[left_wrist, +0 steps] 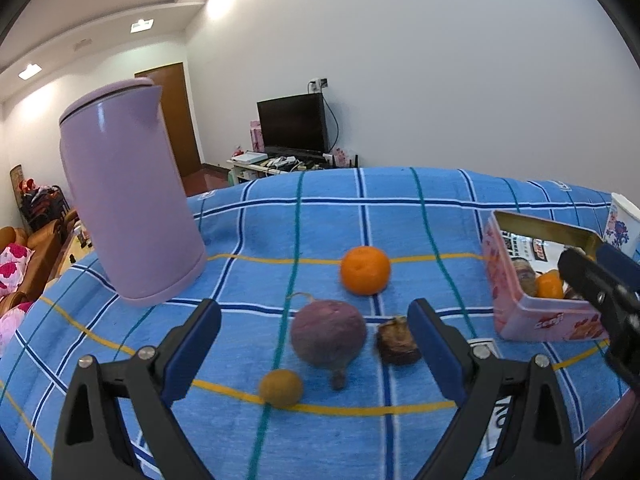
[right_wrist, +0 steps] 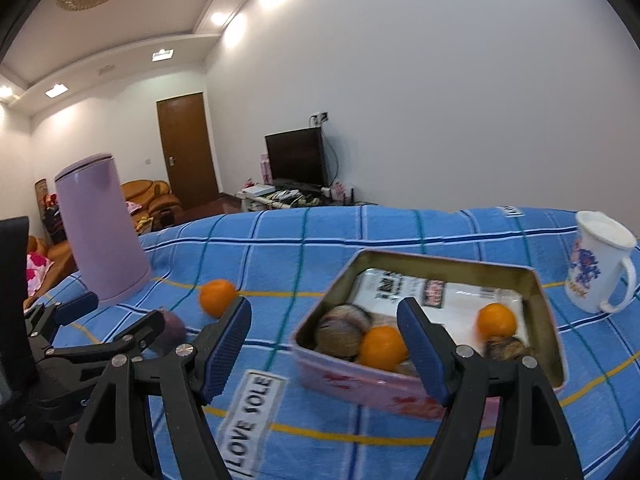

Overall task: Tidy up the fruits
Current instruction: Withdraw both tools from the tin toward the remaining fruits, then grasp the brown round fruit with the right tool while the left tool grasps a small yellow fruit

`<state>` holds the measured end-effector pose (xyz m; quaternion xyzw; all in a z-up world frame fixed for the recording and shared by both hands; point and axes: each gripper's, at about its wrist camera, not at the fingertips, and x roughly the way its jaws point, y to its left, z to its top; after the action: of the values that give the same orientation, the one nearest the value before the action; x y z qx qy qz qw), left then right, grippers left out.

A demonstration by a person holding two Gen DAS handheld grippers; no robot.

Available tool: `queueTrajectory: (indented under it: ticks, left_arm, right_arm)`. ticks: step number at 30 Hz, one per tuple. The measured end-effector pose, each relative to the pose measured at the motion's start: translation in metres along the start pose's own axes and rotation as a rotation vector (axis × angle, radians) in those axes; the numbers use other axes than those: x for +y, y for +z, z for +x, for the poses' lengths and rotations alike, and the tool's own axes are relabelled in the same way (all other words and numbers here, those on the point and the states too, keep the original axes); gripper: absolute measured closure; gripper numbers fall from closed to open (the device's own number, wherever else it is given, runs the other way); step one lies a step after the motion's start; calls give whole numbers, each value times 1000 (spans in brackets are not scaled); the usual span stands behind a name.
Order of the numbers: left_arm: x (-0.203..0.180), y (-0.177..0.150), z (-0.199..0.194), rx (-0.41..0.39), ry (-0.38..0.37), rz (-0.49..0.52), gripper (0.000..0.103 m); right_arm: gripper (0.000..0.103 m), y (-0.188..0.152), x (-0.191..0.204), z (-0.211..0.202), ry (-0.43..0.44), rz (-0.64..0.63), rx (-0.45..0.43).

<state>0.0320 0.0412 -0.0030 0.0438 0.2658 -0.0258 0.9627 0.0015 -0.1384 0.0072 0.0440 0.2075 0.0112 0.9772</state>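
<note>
Blue cloth (left_wrist: 400,220) lies bare beyond both wide, empty grippers (left_wrist: 314,332) (right_wrist: 324,336).

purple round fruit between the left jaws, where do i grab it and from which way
Grip the purple fruit across its round belly, coming straight ahead and down with the left gripper, whose open jaws already flank it. Its stalks stick out towards and away from the camera, so the sides are smooth. Mind the brown fruit close on its right.

Left gripper (left_wrist: 314,338) jaws apart, empty; right gripper (right_wrist: 324,332) likewise.
</note>
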Motion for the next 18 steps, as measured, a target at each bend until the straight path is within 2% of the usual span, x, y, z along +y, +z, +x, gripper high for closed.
queueTrajectory:
  ticks: [14, 18]
  left_arm:
    - [56, -3, 18, 50, 22, -67, 6]
    - [80, -3, 27, 85, 57, -89, 6]
  right_arm:
    - [26, -4, 48, 18, 62, -12, 57]
    - [26, -6, 55, 25, 71, -18, 98]
